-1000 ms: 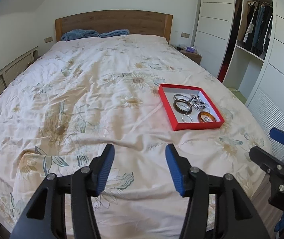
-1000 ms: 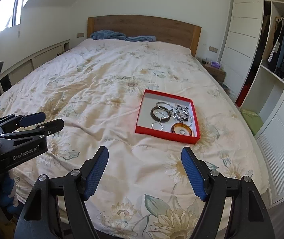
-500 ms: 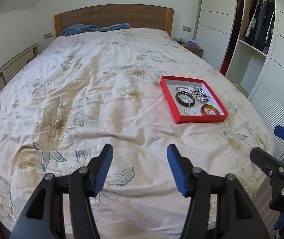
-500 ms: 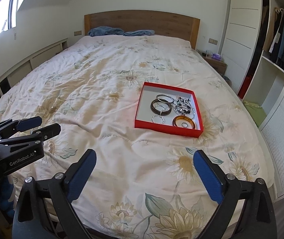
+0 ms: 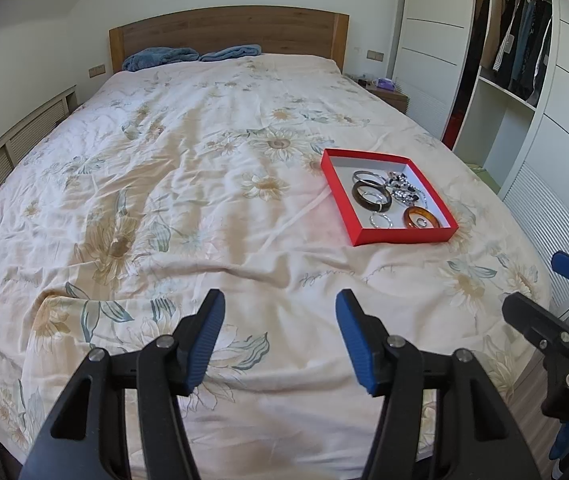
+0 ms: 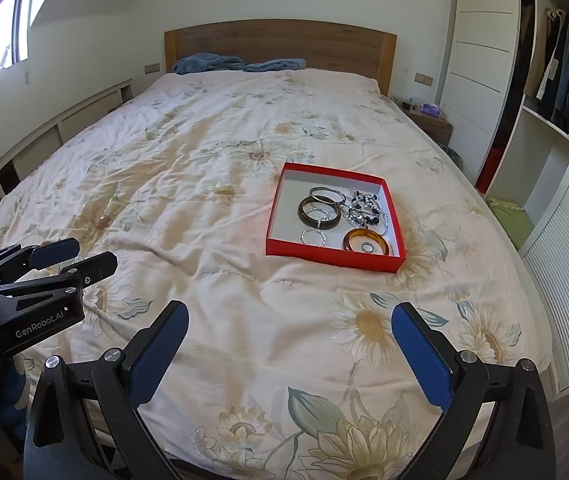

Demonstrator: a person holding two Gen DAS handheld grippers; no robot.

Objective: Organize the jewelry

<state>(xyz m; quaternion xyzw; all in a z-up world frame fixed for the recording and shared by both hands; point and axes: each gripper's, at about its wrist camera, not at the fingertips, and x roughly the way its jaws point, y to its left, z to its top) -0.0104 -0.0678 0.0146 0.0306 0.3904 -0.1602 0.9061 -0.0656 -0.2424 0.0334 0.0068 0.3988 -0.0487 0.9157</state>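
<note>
On bed's right half, toward foot edge: red tray (image 6: 334, 258) sits flat on flowered quilt (image 6: 188, 184), jewelry gathered inside. Dark bangle (image 6: 319, 212), amber bangle (image 6: 366, 241), thin metal hoops (image 6: 313, 237), beaded tangle (image 6: 364, 210) seen; all rigid rings but beads, which look loose, snag-prone. Left gripper (image 5: 280, 336) held spread, empty, over foot edge; right gripper (image 6: 290, 344) spread wider, empty. No piece seen outside tray. Stage unsettled: pieces may be awaiting sorting or already gathered. Quilt soft, wrinkled; tray walls low, cardboard-like.
</note>
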